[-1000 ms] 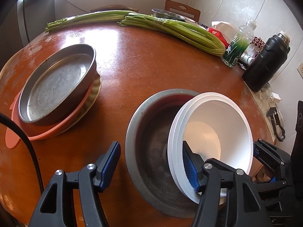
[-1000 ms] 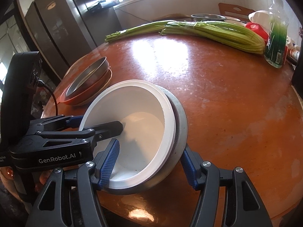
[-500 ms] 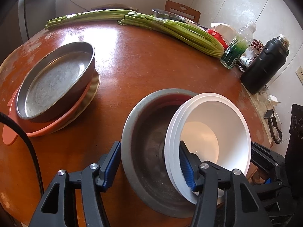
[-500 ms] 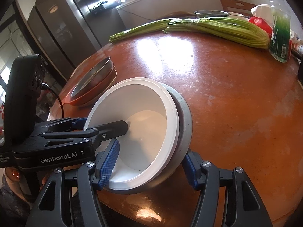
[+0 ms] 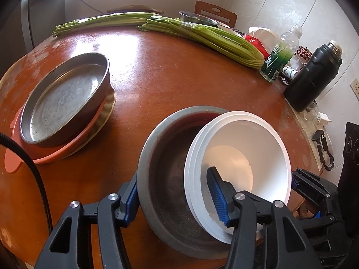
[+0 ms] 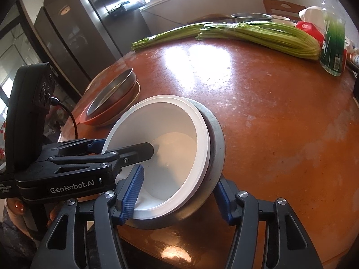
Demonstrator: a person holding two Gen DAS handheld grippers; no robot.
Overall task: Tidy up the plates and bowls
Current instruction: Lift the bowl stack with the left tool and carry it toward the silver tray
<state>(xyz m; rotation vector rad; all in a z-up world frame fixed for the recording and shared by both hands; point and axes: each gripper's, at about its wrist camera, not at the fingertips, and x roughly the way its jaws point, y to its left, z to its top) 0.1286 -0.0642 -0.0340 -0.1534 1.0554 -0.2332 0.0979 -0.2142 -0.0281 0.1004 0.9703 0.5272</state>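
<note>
A grey metal bowl (image 5: pixel 166 179) stands near the table's front edge. A stack of white bowls (image 5: pixel 246 148) leans tilted inside it. My left gripper (image 5: pixel 172 199) straddles both: one pad lies against the grey bowl's outer wall, the other presses inside the white stack, and the jaws are closing. My right gripper (image 6: pixel 177 196) straddles the opposite side. Its left pad is inside the white bowls (image 6: pixel 170 148) and its right pad is beside the grey bowl (image 6: pixel 215 139). Its jaws are also closing, with a gap still showing. At the left, a metal pan (image 5: pixel 65 96) sits on an orange plate (image 5: pixel 13 163).
Celery bunches (image 5: pixel 202 35) lie across the far side of the round wooden table (image 5: pixel 168 71). A green bottle (image 5: pixel 278 60) and a black flask (image 5: pixel 311 78) stand at the right edge. A metal bowl (image 5: pixel 197 19) and a chair are behind. A dark fridge (image 6: pixel 74 35) stands beyond the left rim.
The left gripper's jaws have drawn in: its outer pad now meets the grey bowl's wall, and the bowls have shifted slightly toward it. The right gripper's jaws have narrowed a little.
</note>
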